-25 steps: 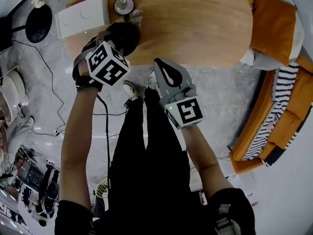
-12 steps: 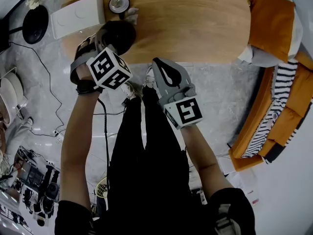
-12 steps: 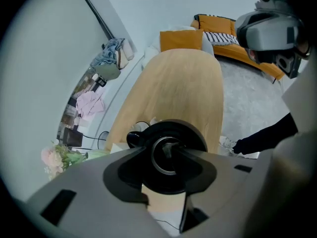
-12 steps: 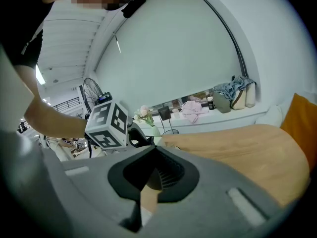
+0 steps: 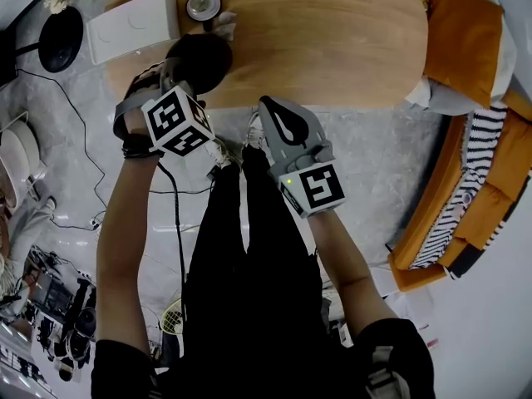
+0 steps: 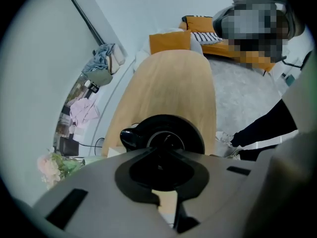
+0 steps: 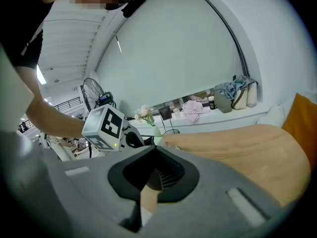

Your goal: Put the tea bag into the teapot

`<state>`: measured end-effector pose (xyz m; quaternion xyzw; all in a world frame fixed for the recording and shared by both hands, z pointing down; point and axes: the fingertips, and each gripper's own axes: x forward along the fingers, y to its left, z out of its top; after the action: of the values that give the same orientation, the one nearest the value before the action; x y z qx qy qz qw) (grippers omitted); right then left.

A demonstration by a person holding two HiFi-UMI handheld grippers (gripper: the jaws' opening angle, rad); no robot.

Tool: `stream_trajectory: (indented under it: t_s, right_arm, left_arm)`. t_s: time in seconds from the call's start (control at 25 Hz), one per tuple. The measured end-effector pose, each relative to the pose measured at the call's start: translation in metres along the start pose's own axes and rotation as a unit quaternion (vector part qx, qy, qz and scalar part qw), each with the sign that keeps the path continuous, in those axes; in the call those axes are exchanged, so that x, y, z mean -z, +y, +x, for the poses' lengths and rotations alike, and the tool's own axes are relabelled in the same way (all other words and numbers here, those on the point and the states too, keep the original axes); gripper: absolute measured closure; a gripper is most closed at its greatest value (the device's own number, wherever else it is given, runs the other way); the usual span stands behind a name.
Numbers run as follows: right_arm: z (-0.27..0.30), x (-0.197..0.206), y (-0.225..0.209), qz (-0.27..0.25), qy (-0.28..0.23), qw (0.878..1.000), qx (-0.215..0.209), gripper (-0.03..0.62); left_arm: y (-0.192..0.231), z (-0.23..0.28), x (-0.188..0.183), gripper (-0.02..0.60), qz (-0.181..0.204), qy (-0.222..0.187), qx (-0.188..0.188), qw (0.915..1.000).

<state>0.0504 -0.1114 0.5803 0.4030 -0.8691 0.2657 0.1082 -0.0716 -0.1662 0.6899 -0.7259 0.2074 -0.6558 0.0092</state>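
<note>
Pickup step: the left gripper (image 5: 170, 73) hangs at the open teapot (image 5: 202, 59), upper left on the tabletop (image 5: 332, 40), its fingers closing with nothing seen between them. A pale scrap (image 5: 224, 25) just above it looks like the tea bag and needs grasping next. The right gripper (image 5: 278, 121) has its fingers closed and empty.

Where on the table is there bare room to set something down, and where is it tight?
Free: the whole stretch of wooden table from the black teapot rightwards to the rounded end by the orange cushion; nothing lies there. Crowded: the left end, where the white box, the round silver disc and the teapot sit close together.
</note>
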Motion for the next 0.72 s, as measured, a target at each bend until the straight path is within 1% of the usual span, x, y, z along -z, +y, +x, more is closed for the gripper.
stream_trajectory:
  t_s: [0.08, 0.24, 0.28, 0.4, 0.44, 0.56, 0.68, 0.72]
  right_arm:
    - [0.001, -0.001, 0.001, -0.001, -0.003, 1.000, -0.002, 0.589]
    - [0.004, -0.010, 0.007, -0.003, -0.028, 1.000, -0.010, 0.589]
    - [0.004, -0.010, 0.009, -0.005, -0.023, 1.000, -0.013, 0.589]
    - [0.000, 0.000, 0.017, -0.017, 0.016, 0.999, -0.026, 0.589]
    - [-0.001, -0.001, 0.020, -0.022, 0.018, 0.999, -0.030, 0.589]
    - [-0.003, -0.017, 0.033, -0.039, -0.004, 0.999, -0.036, 0.589]
    - [-0.010, -0.025, 0.046, -0.052, 0.002, 0.998, -0.035, 0.589]
    - [-0.012, -0.030, 0.050, -0.054, -0.008, 0.998, -0.036, 0.589]
  left_arm:
    - [0.002, -0.001, 0.001, 0.557, -0.010, -0.004, -0.006, 0.9999]
    - [0.006, -0.006, 0.002, 0.557, -0.033, -0.017, -0.014, 0.9992]
    - [0.006, -0.007, 0.001, 0.560, -0.038, -0.020, -0.014, 0.9990]
    - [0.009, -0.014, 0.001, 0.565, -0.052, -0.031, -0.018, 0.9980]
    - [0.010, -0.017, 0.002, 0.566, -0.056, -0.035, -0.020, 0.9976]
    - [0.014, -0.027, 0.002, 0.569, -0.067, -0.045, -0.026, 0.9964]
    - [0.017, -0.037, 0.003, 0.571, -0.078, -0.058, -0.025, 0.9949]
    - [0.017, -0.039, 0.003, 0.571, -0.082, -0.062, -0.024, 0.9944]
